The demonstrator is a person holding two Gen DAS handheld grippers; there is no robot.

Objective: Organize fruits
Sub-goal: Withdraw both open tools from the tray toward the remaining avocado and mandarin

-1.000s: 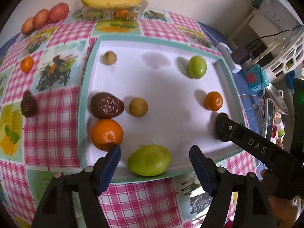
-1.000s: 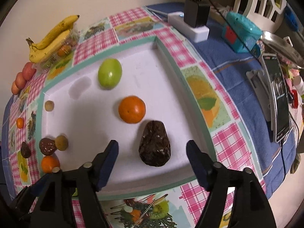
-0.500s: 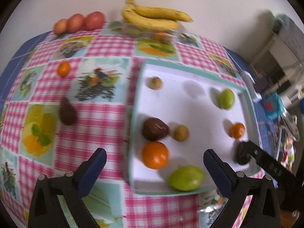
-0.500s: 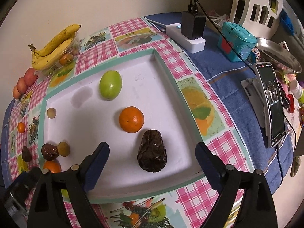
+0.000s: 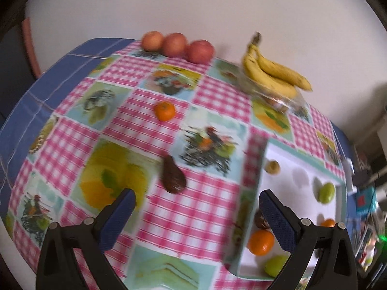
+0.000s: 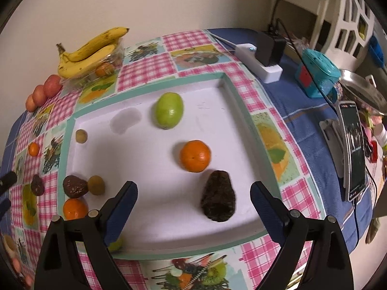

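Left wrist view: the left tongs (image 5: pixel 196 211) hang spread and empty over the tabletop (image 5: pixel 72 111), facing a dark avocado (image 5: pixel 173 177) and small orange (image 5: pixel 165 111) left outside the tray (image 5: pixel 302 166)

Right wrist view: the right tongs (image 6: pixel 193 204) gape empty above the tray, where 1 avocado (image 6: pixel 219 199), 1 orange (image 6: pixel 195 155) and 1 green fruit (image 6: pixel 168 113) already lie

No readable text anywhere.

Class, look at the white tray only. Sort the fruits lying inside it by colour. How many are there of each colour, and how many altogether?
green fruits: 2
oranges: 2
dark brown fruits: 2
small tan fruits: 2
Total in the white tray: 8
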